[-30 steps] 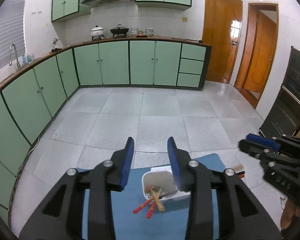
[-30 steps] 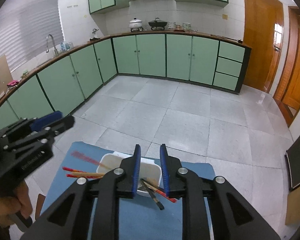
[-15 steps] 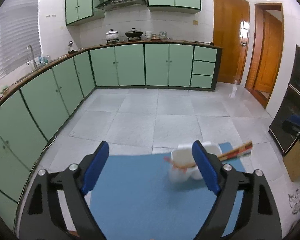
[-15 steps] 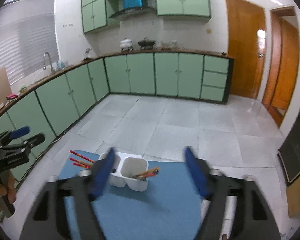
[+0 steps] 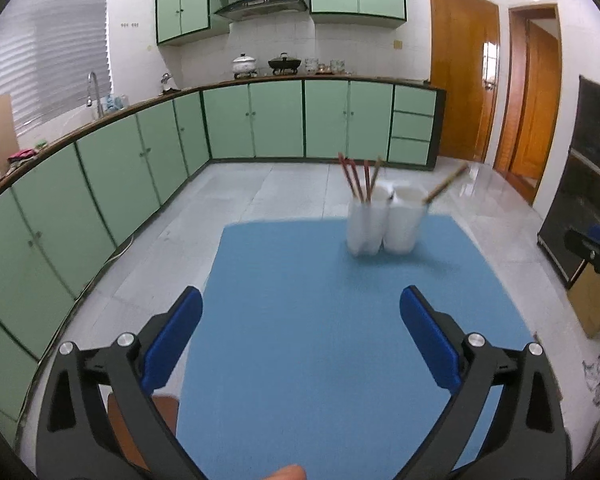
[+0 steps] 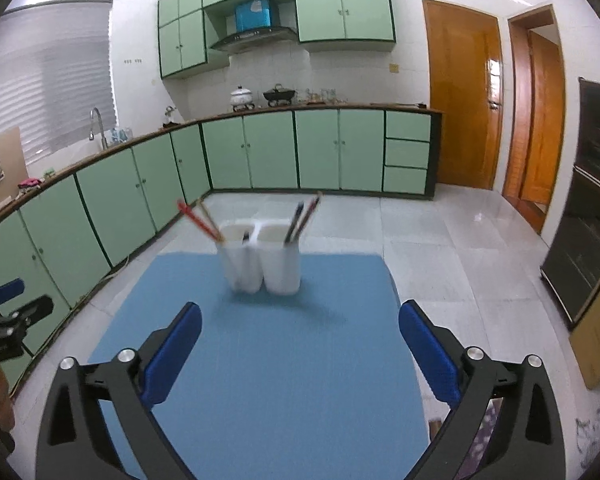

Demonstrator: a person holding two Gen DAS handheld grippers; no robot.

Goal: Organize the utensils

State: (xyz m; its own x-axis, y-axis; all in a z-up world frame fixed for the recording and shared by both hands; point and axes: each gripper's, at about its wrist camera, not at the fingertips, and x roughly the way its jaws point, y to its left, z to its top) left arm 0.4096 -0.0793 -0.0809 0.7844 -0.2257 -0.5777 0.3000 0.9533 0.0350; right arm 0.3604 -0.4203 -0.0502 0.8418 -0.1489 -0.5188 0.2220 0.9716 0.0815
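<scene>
Both tongs, left (image 5: 300, 336) and right (image 6: 300, 340), have drawn back from the white two-compartment plastic holder (image 6: 260, 260); jaws opening, nothing between them. Red and wooden chopsticks (image 6: 200, 220) stand upright inside it, far on the blue-covered surface (image 6: 280, 380); sorting appears complete.

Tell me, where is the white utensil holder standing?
The white holder stands upright at the far end of the blue mat, ahead of both open grippers, with chopsticks in it.
</scene>
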